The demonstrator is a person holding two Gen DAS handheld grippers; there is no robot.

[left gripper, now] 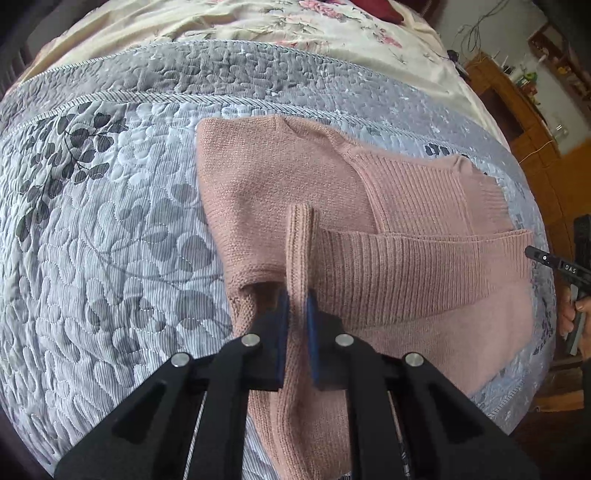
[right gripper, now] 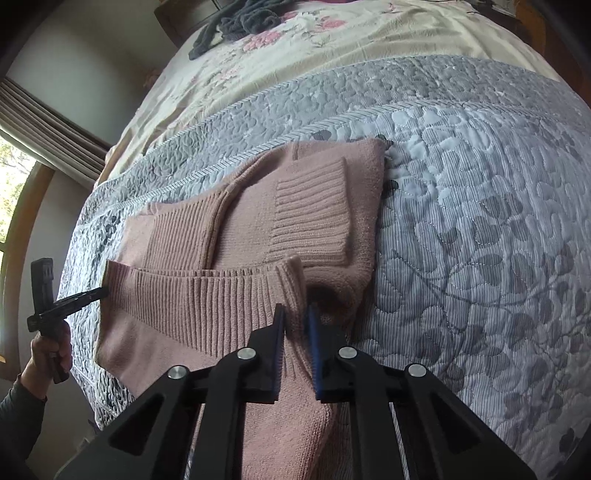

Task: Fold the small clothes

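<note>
I am pinching a ridge of the pink sweater (left gripper: 258,206) in my left gripper (left gripper: 296,306); its blue pads (left gripper: 282,321) are nearly together, with the knit bunched up between them and rising in a fold beyond the tips. My right gripper (right gripper: 297,319) is doing the same at the other end of the ribbed hem (right gripper: 207,299), its pads pressing a raised fold of the sweater (right gripper: 325,192). In the right wrist view my left gripper (right gripper: 79,297) is showing small at the far left, its tips touching the hem's edge, with my hand (right gripper: 51,354) and a dark sleeve (right gripper: 18,402) below it.

The hem is lying lifted across the lower part of the sweater. Past it, the body is lying flat on the grey quilt (left gripper: 110,240), with a ribbed cuff (right gripper: 314,214) folded in on top.

Beyond the quilt, a cream floral sheet (right gripper: 295,48) is covering the rest of the bed, and a dark garment (right gripper: 243,18) is lying crumpled at its far end. A wooden cabinet (left gripper: 517,110) is standing to the right, a curtained window (right gripper: 22,147) to the left.
</note>
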